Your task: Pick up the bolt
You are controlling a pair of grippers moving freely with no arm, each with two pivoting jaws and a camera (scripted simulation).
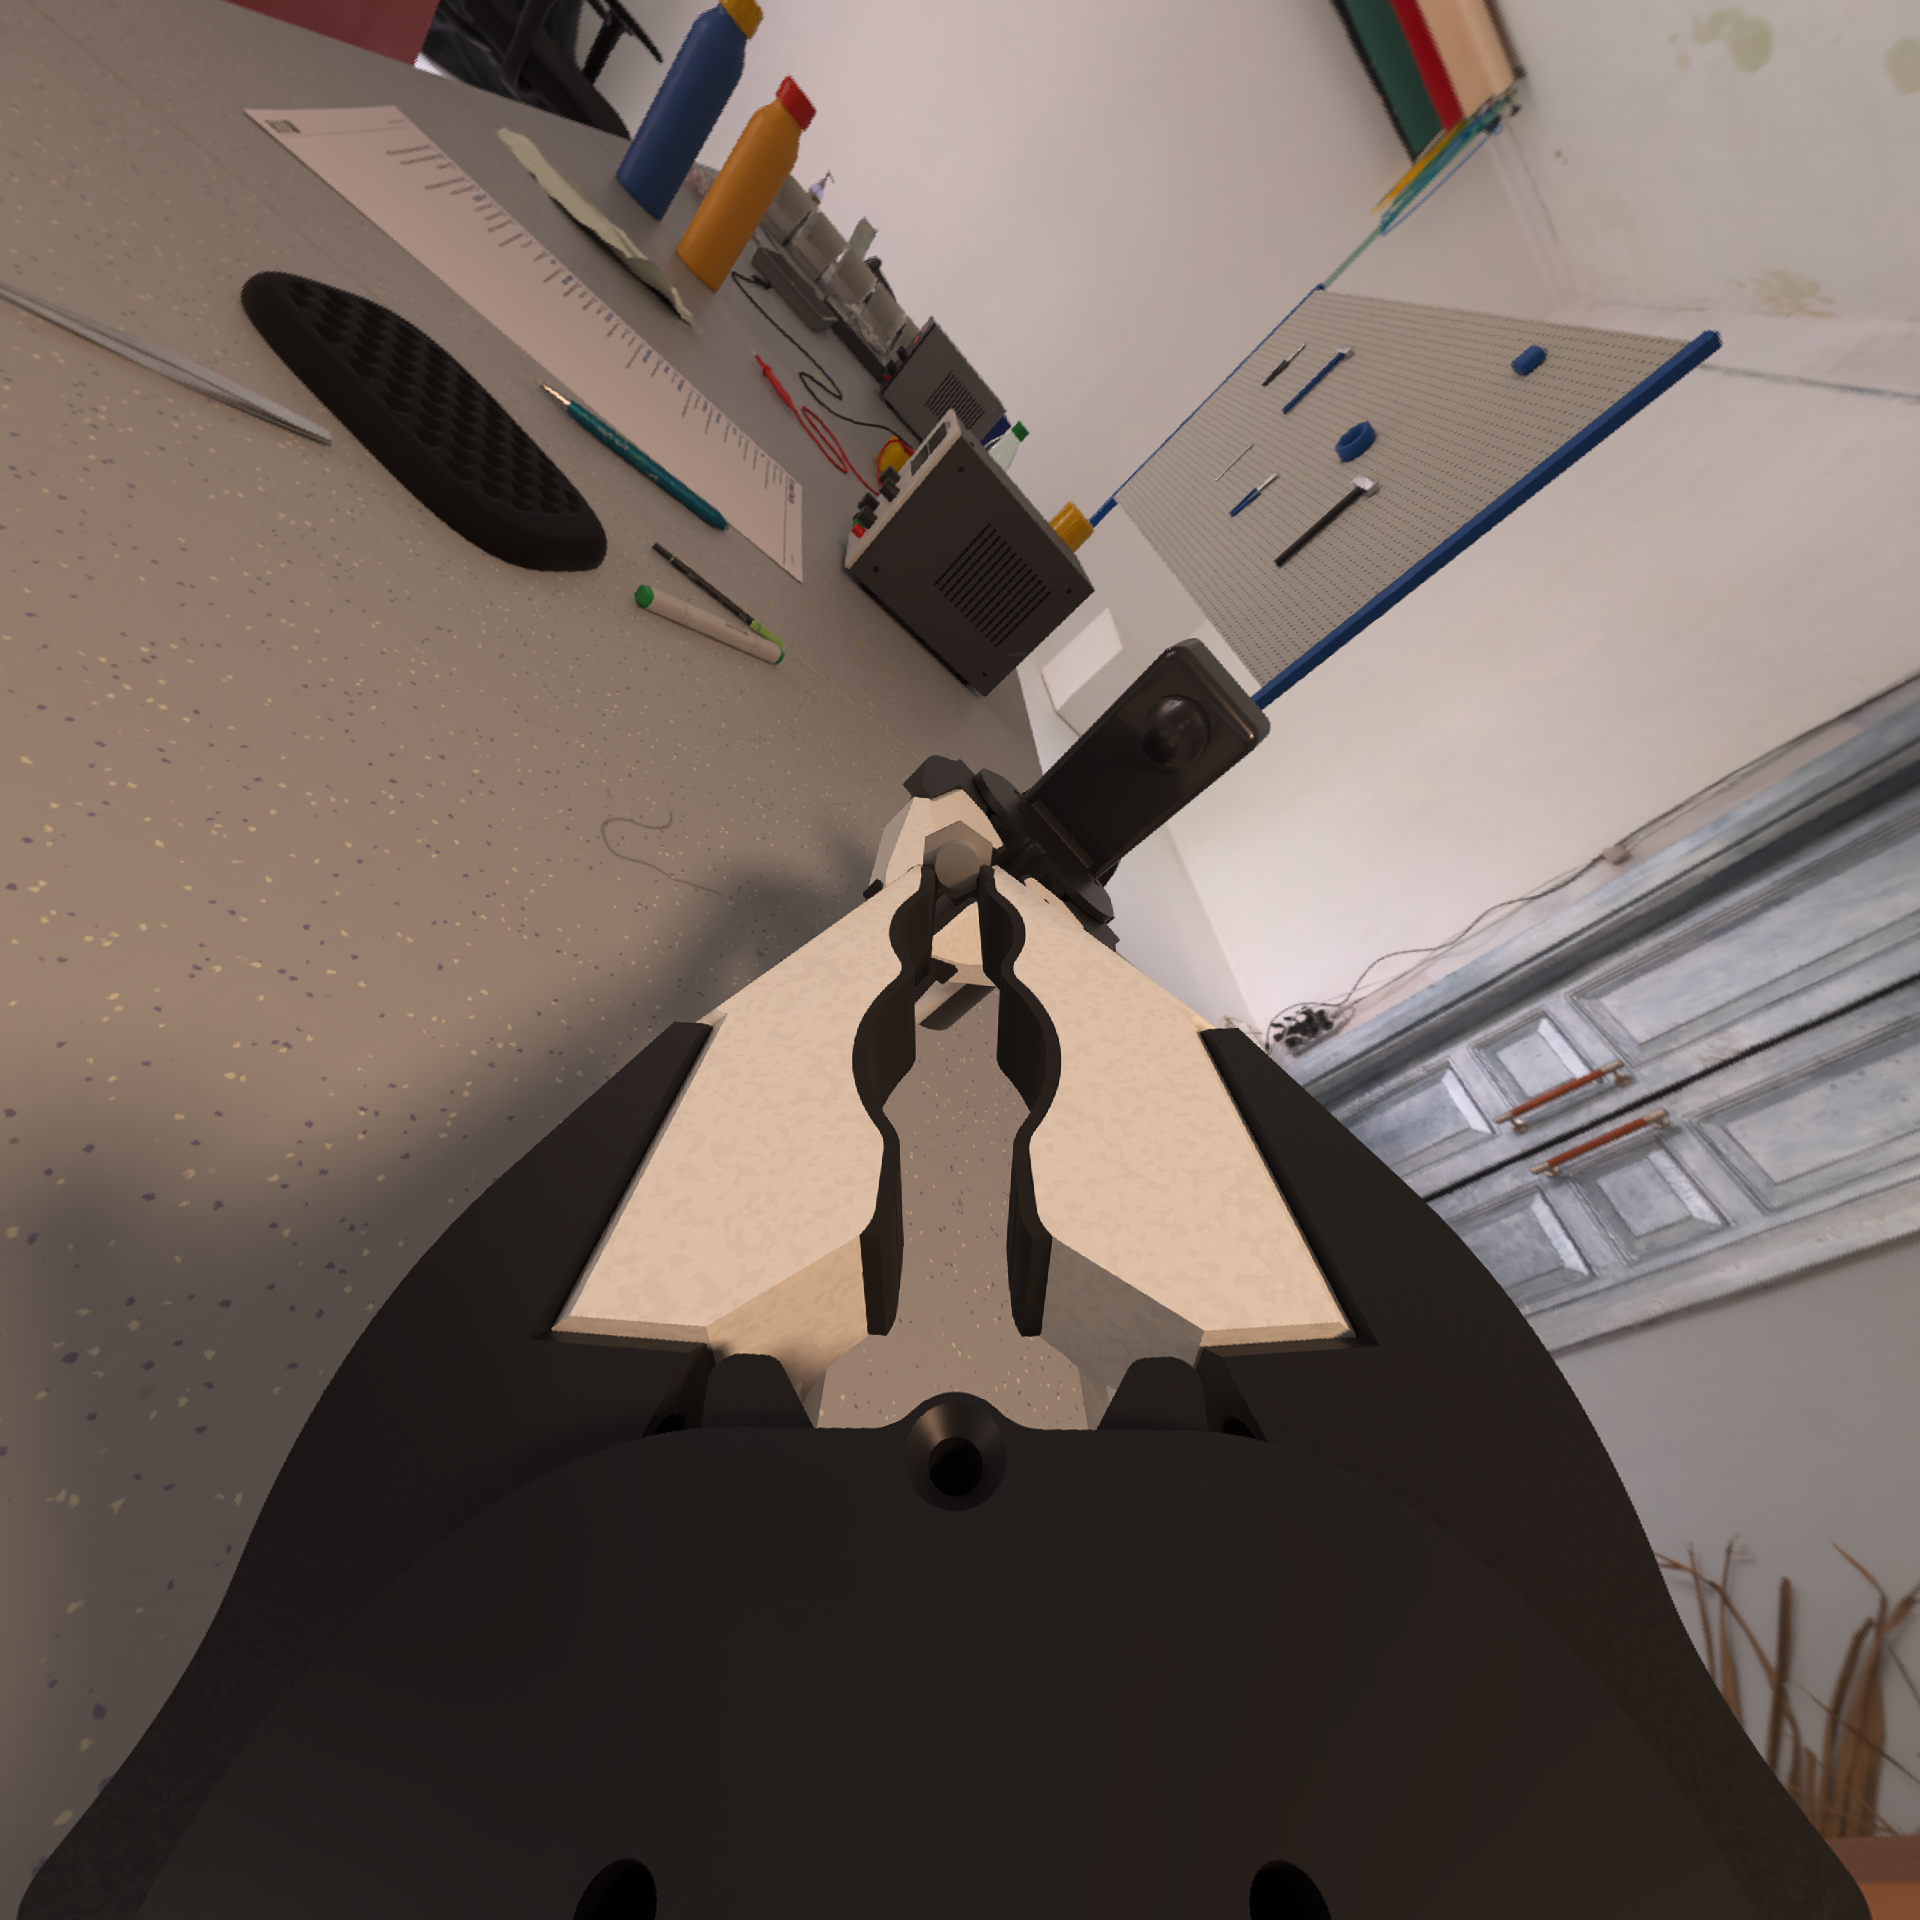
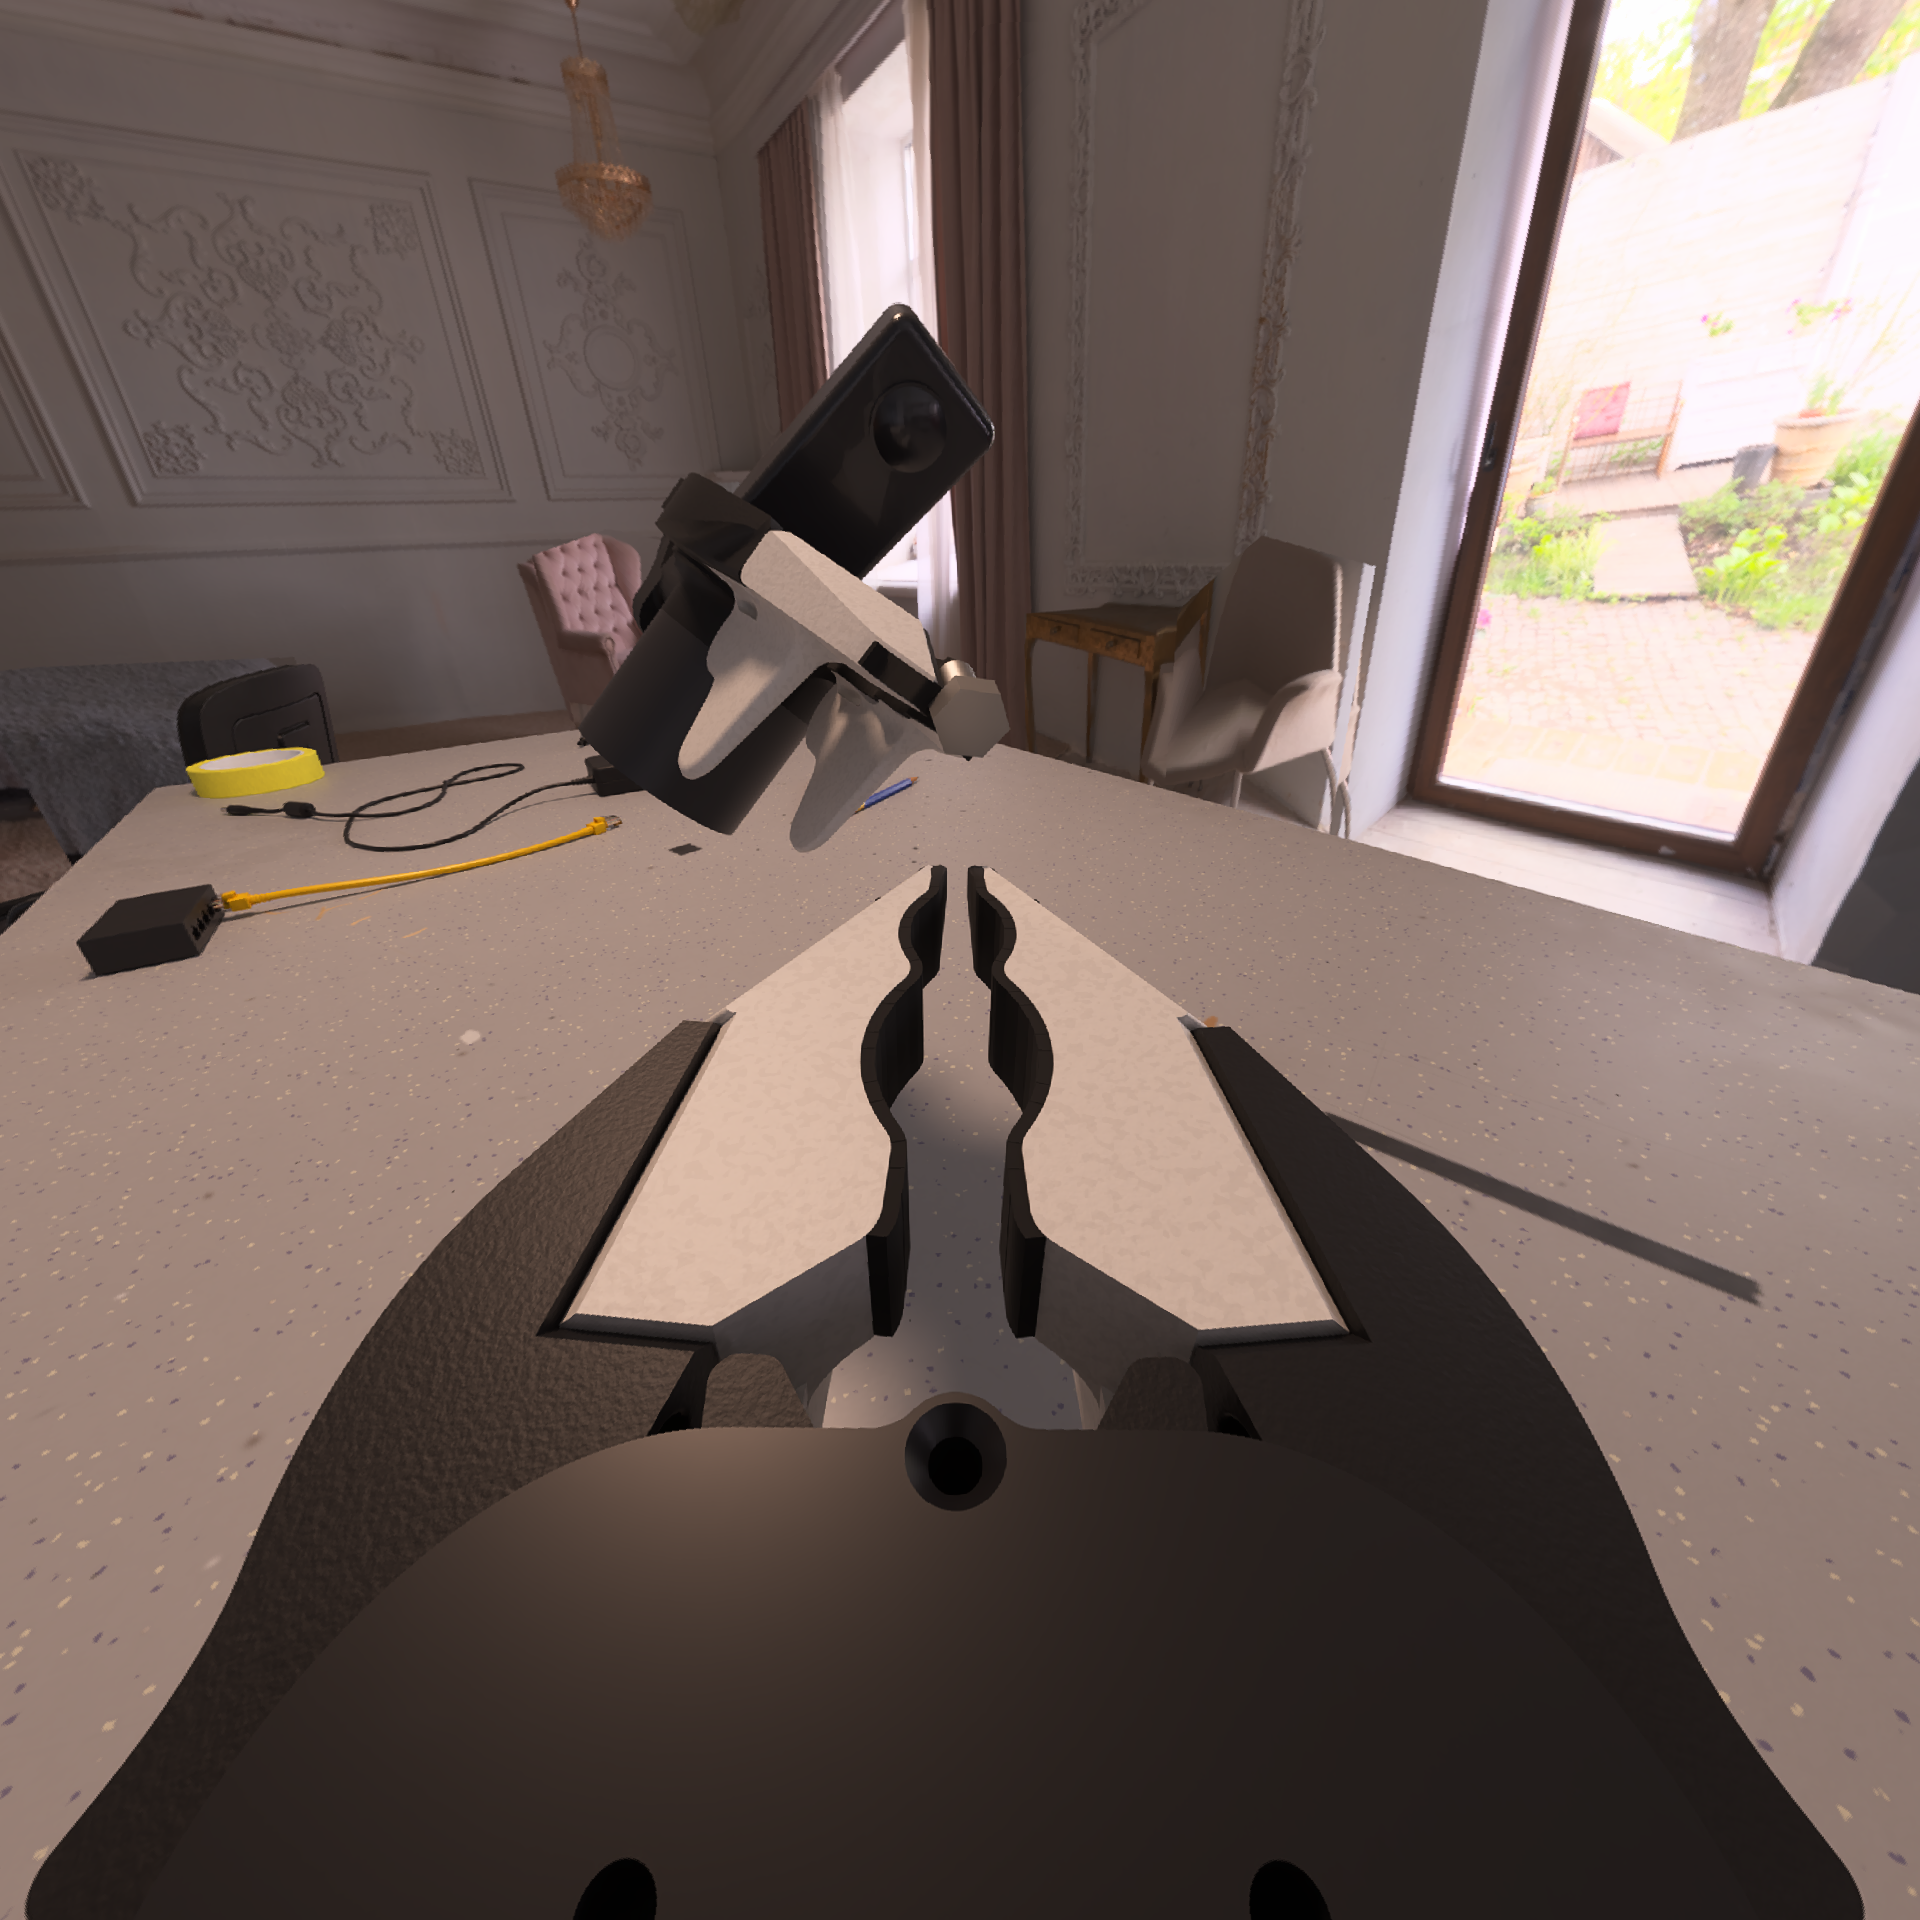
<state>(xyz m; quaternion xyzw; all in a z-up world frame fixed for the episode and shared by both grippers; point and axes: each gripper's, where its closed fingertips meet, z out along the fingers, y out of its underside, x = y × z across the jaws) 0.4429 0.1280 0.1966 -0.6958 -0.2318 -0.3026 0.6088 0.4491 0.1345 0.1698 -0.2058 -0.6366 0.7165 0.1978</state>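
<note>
Tongs first: your left tongs (image 1: 958, 883) are clamping the bolt (image 1: 956, 864) right at their tips, with its pale hex head poking out just beyond the black pads. In the right wrist view you are seeing those same left tongs (image 2: 940, 691) hanging tilted above the bench (image 2: 1351, 987), and the bolt (image 2: 968, 712) is sitting in their tips, clear of the surface. Your right tongs (image 2: 957, 878) are sitting nearly closed on nothing, only a thin slit showing between the tips, and they are pointing toward the held bolt from just below it.

Farther out in the left view, a green-capped marker (image 1: 709, 623) and a black foam pad (image 1: 421, 421) are lying on the bench (image 1: 260, 831), with a sheet of paper (image 1: 582, 312) beyond them, then an orange bottle (image 1: 746, 185) and a blue bottle (image 1: 688, 104) standing at the far edge. In the right view, a yellow cable (image 2: 416, 871) is running into a small black box (image 2: 149, 928), and a roll of yellow tape (image 2: 256, 771) is resting near the far corner.
</note>
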